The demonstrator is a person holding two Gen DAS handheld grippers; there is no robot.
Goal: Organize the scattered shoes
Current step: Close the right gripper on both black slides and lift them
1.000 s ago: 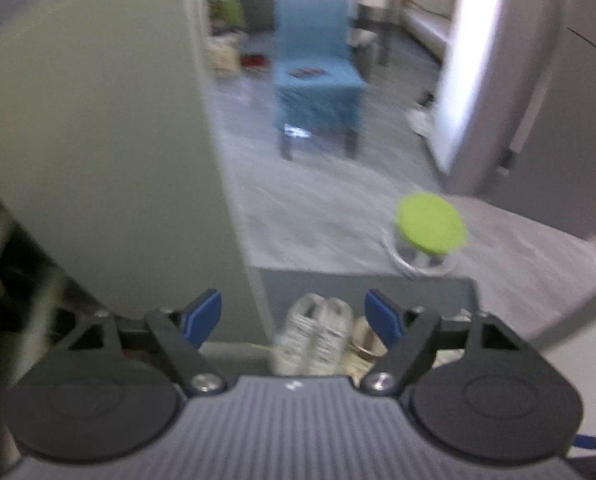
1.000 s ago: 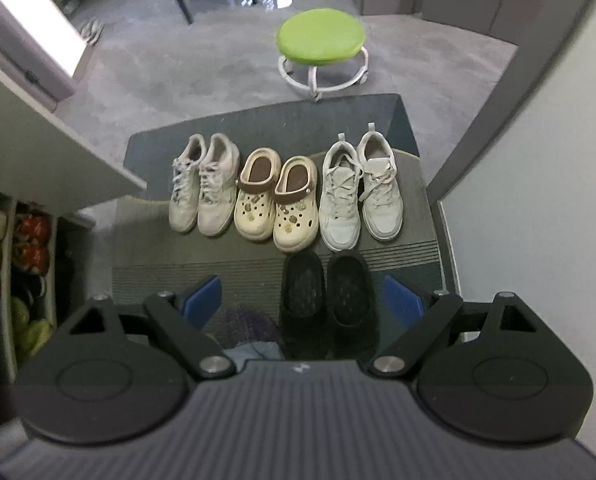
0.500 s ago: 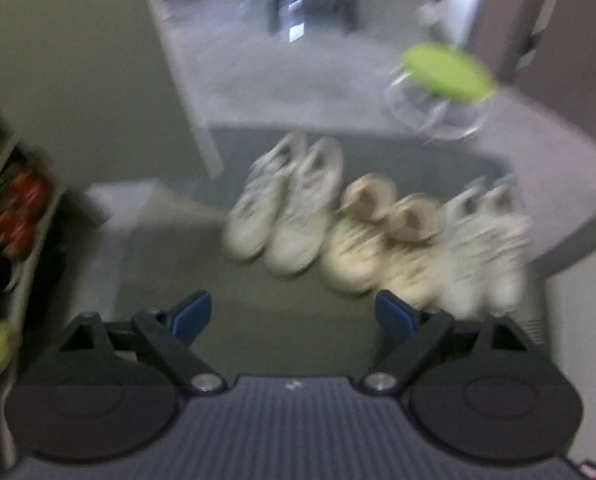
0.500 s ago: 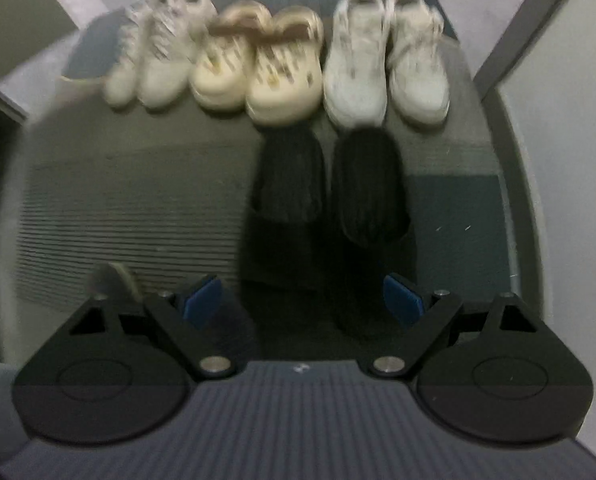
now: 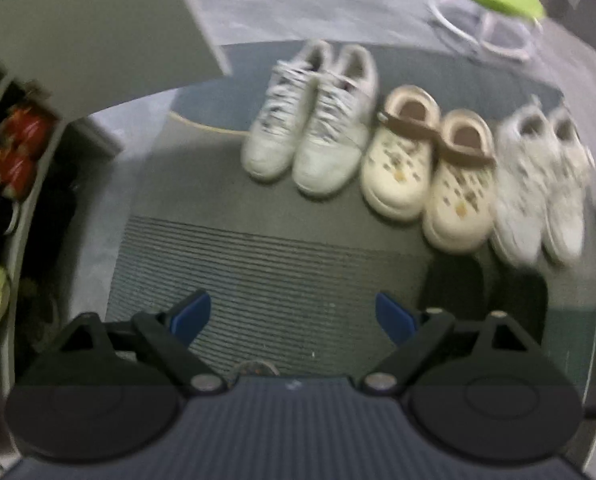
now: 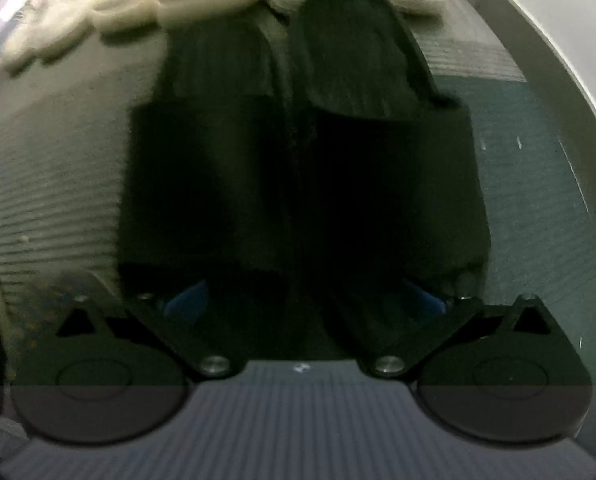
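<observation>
Right claw (image 6: 304,296), jaws opening, straddles the paired black slippers (image 6: 302,152) to lift both; left claw (image 5: 294,314) spread, empty.

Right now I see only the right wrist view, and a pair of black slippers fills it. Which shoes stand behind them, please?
Observer: In the left wrist view, three pairs stand in one row: white lace-up sneakers, cream perforated clogs with brown straps, then a second pair of white sneakers.
Operator: Is the left gripper holding something?
Observer: No. The left gripper is open over the grey ribbed mat and holds nothing.
Operator: What is on its left side?
Observer: An open shelf unit with red shoes inside.
</observation>
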